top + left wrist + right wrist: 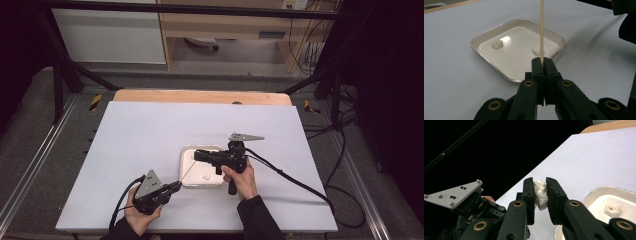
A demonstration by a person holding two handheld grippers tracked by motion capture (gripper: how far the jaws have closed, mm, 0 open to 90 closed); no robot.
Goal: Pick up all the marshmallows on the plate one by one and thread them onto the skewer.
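Note:
A shallow white tray (pixel 200 184) sits on the table's near middle; in the left gripper view the tray (pixel 486 32) holds two small white lumps (pixel 497 43) (pixel 538 50). My left gripper (pixel 543 61) is shut on a thin wooden skewer (pixel 542 30) that points out over the tray. In the high view the left gripper (pixel 177 185) rests at the tray's near left corner, with the skewer (pixel 187 171) slanting over the tray. My right gripper (pixel 540 187) is shut on a white lump (pixel 541 195); the right gripper (pixel 196 155) hovers above the tray, pointing left.
The white table top (pixel 150 130) has a wooden strip (pixel 200 96) along its far edge. Black cables (pixel 295 182) trail from the right gripper across the table's right side. A dark metal frame (pixel 65 75) stands around the table.

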